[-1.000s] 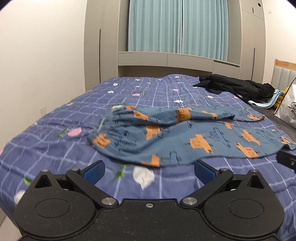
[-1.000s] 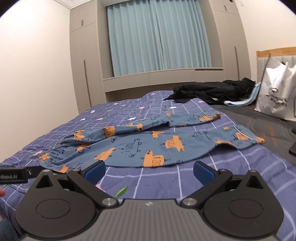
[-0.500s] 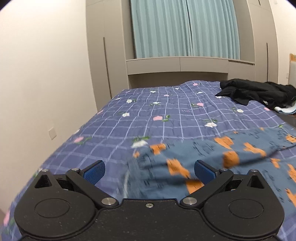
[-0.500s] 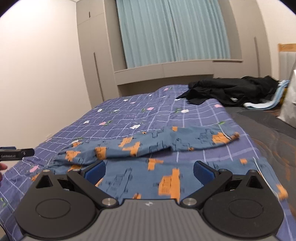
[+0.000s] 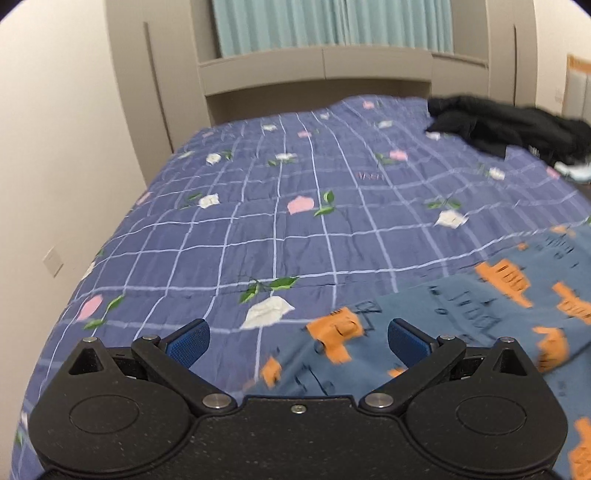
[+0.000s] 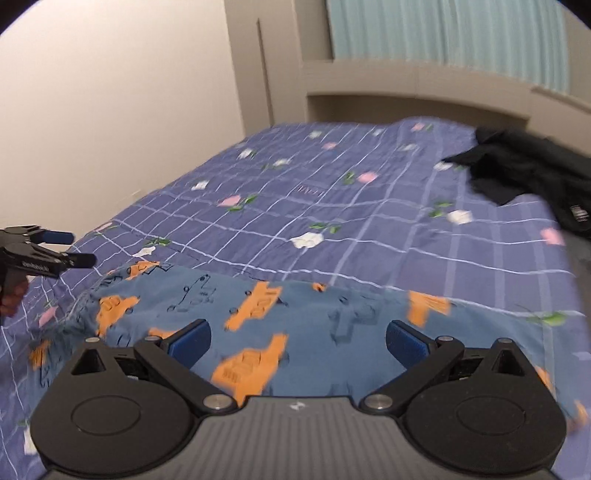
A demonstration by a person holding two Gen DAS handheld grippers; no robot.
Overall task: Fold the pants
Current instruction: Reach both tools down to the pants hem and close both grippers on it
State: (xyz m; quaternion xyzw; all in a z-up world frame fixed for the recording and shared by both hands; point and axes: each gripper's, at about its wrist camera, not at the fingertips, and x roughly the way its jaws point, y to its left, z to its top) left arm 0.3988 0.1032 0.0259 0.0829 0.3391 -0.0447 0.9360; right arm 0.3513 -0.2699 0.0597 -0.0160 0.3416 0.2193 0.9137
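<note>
Nearest, left gripper and right gripper both spread wide, gripping nothing — blue pants with orange print lie flat on checked bedspread just ahead of pads, partly under right one. Beyond pants, bare quilt. Farther right, black garment heaped on bed — then beige headboard unit, teal curtain.
</note>
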